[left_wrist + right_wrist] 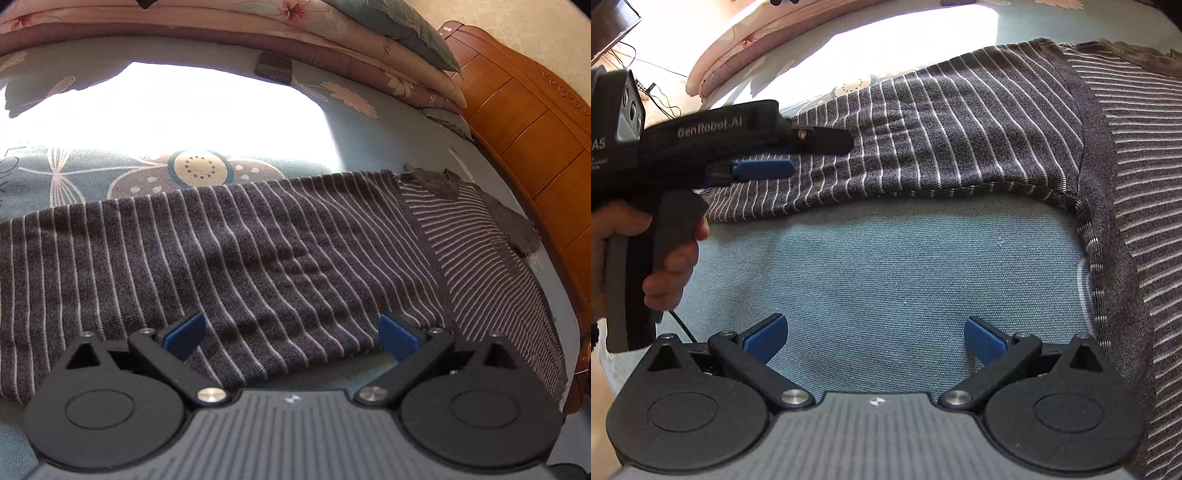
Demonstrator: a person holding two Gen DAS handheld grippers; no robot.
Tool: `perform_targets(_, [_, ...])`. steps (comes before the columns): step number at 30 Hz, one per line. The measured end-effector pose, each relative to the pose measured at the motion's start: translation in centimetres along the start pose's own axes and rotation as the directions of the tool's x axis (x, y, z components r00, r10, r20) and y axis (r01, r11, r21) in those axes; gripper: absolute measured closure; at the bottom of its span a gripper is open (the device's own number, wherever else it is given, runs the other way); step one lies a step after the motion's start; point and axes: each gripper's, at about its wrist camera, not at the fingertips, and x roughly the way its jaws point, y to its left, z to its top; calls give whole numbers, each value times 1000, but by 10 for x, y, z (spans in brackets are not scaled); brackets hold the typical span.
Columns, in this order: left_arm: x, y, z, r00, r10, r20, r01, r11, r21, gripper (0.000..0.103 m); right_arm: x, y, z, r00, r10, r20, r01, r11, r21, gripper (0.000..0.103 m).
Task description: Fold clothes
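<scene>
A dark grey sweater (258,251) with thin white stripes lies spread on the bed, its long sleeve stretched to the left and its body and collar at the right. My left gripper (291,338) hovers open over the sleeve's near edge, nothing between its blue pads. In the right wrist view the same sweater (960,133) runs across the top, sleeve to the left, body down the right side. My right gripper (875,338) is open above bare sheet just below the sleeve. The left gripper (812,155) shows there from the side, held by a hand (670,254) over the sleeve.
The blue flowered bed sheet (92,173) has a glaring sunlit patch. Folded quilts and a pillow (332,44) pile up at the far side, with a small dark object (274,67) before them. A wooden headboard (535,122) borders the right. Cables lie on the floor (657,96).
</scene>
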Motion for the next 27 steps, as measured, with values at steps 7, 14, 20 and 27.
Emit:
perform_targets(7, [41,0,3,999,14,-32,-14,1000,13,4,7,7,-6,1000,-23,-16,22,996,-87,0])
perform_targets(14, [0,-4,-32,995,58,-85,-54,998,42,4,9,7,-3,999,-34,-33,31,995,-92,0])
perform_targets(20, [-34,0,-17,987,156,42,-155,988,-17,4,-28,0,19,964,-160,214,189,975,-119,0])
perform_targets(27, [-25,-15,-17,988,144,49,-144,990,-14,4,-4,-43,45,960,-235,151,233,972,33,0])
